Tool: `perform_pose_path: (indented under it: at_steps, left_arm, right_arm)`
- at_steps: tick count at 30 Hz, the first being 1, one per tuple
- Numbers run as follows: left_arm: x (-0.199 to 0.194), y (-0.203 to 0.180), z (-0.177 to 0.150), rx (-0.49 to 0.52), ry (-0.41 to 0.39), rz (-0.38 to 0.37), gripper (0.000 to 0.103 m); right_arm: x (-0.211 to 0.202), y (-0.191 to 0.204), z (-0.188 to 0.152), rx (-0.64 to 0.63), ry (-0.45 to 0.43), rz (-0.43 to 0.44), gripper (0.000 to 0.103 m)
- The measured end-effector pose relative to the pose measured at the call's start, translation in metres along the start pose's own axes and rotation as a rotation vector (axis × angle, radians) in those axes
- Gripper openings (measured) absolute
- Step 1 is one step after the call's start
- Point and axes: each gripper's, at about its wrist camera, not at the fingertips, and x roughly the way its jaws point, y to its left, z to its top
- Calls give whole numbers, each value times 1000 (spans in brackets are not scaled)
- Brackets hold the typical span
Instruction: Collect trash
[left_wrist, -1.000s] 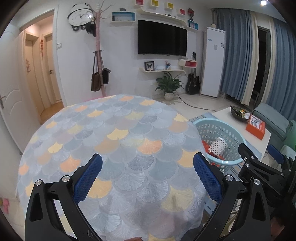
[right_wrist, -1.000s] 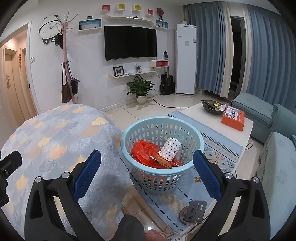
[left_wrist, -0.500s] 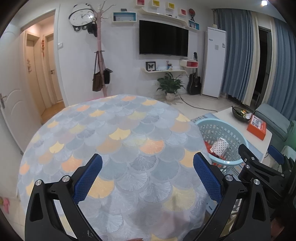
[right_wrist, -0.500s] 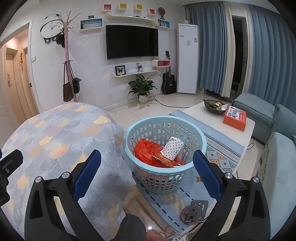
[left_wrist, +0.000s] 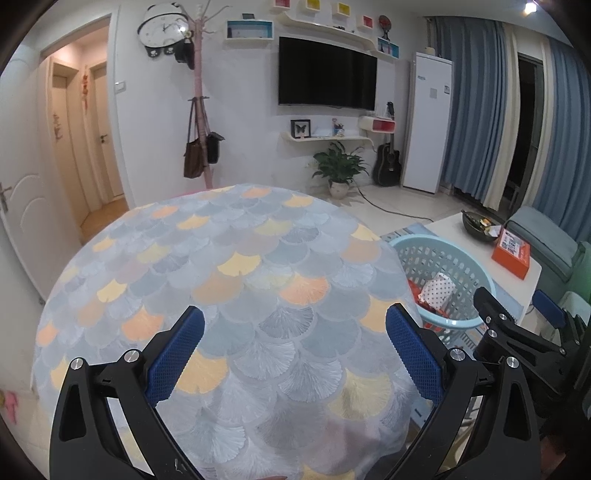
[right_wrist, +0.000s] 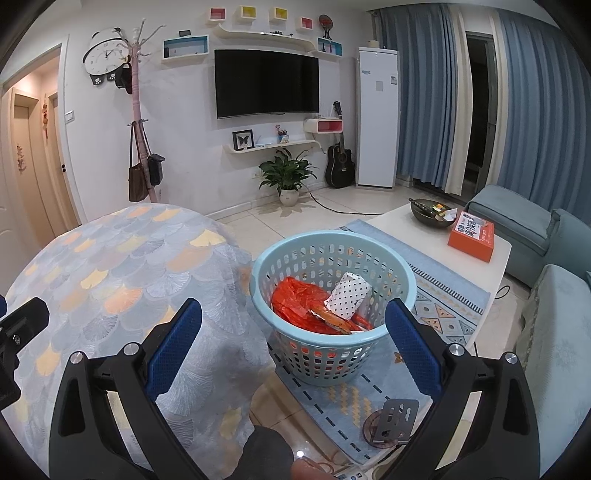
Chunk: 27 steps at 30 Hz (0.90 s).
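Through my left wrist camera I see the left gripper (left_wrist: 293, 354) spread wide with nothing between its blue pads (left_wrist: 173, 356), hanging over the round table (left_wrist: 221, 280) and its fan-patterned cloth. The cloth top shows bare in this view. Off to the right, the light blue basket (left_wrist: 465, 266) sits on the floor just beside the table, half cut off by the table's edge, and only a dotted packet (left_wrist: 437, 291) shows inside. The right gripper's black frame also pokes in at the lower right.

My right wrist camera gives me what the left cannot: the whole basket (right_wrist: 258, 280) from above, holding a crumpled orange bag (right_wrist: 299, 299) with the dotted packet (right_wrist: 349, 295) leaning on it. The right gripper (right_wrist: 293, 354) is likewise wide open and holds nothing, aimed at the basket's near rim. This view also shows the patterned rug (right_wrist: 443, 291) under the basket and a small metal bracket (right_wrist: 393, 421) lying on it.
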Motion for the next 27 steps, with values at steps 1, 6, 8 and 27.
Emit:
perform_pose_path:
  at_steps: [1, 6, 8, 27]
  left_arm:
    - [0, 0, 0, 0, -2, 2, 96]
    - [1, 0, -1, 1, -1, 4, 96]
    - [1, -1, -1, 0, 1, 0, 96]
    - [-7, -6, -4, -3, -63, -10, 96]
  right_arm:
    - [0, 1, 0, -1, 0, 0, 95]
    - [0, 1, -1, 1, 1, 1, 95]
    - [0, 2, -1, -1, -1, 1, 95]
    - [0, 1, 0, -2, 3, 2, 95]
